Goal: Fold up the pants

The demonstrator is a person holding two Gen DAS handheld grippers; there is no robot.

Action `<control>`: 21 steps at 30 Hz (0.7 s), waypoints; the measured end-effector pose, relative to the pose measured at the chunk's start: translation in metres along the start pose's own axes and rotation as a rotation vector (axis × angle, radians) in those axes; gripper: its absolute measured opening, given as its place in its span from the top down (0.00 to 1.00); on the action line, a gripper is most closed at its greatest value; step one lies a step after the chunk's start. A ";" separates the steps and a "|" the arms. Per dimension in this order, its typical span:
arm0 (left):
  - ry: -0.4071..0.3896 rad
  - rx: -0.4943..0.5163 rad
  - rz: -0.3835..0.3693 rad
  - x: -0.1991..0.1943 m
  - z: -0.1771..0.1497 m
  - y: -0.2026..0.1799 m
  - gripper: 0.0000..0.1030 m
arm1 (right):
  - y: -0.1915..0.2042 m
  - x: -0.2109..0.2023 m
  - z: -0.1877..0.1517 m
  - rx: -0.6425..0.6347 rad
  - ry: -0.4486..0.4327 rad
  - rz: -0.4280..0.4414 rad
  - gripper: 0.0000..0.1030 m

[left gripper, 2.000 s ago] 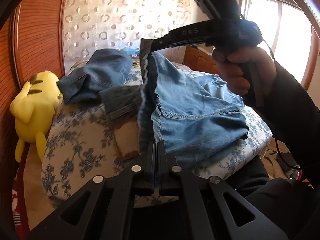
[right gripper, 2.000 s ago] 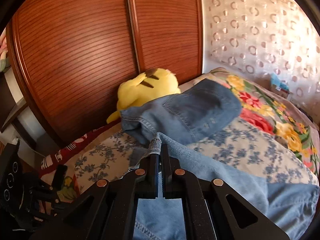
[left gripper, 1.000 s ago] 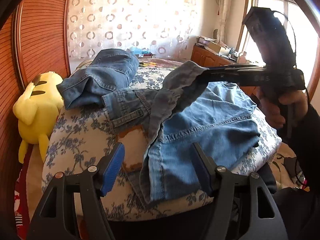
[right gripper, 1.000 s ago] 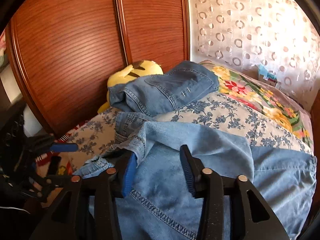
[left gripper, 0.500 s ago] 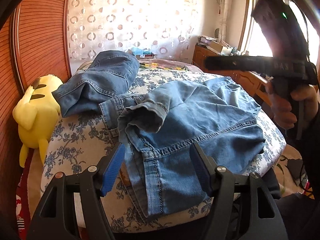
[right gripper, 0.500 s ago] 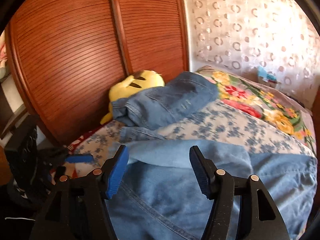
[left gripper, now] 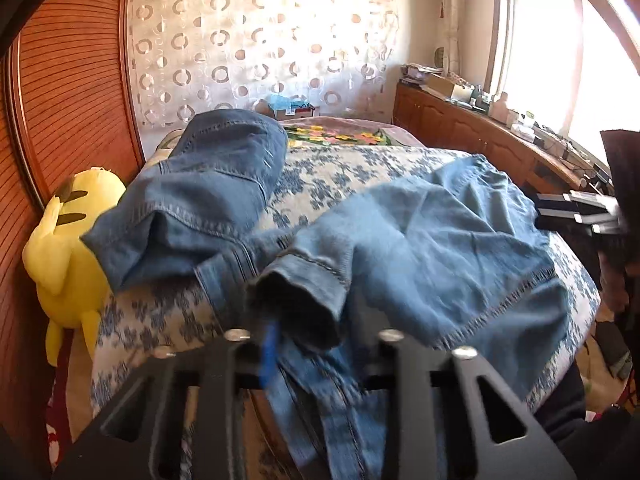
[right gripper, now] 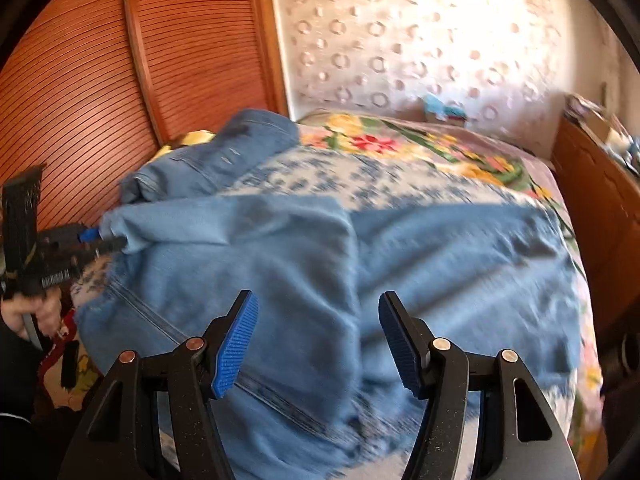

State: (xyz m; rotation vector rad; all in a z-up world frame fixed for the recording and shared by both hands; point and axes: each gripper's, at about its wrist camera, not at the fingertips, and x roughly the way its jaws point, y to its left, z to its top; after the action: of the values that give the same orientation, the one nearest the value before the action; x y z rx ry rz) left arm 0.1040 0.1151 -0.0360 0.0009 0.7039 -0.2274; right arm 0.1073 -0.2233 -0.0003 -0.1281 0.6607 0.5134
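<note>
A yellow plush toy (left gripper: 68,256) sits left of the light blue pants (left gripper: 432,256), which lie spread on the bed (left gripper: 344,176), and darker jeans (left gripper: 200,196) touch their left side. The left tool (left gripper: 316,354) sits at the rolled leg cuff (left gripper: 296,300); I cannot tell if it grips. The right tool (right gripper: 318,340) hangs wide apart over the pants, so it should pinch an edge, fold flat, and miss the jeans.
</note>
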 end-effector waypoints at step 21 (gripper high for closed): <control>0.020 -0.081 0.111 0.011 0.012 0.048 0.36 | -0.049 -0.034 -0.050 0.159 -0.017 -0.088 0.37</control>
State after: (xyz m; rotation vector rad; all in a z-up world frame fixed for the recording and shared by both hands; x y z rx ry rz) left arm 0.1297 0.1586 -0.0376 -0.0346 0.7302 -0.0923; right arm 0.0803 -0.2935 -0.0209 -0.0028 0.6734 0.3749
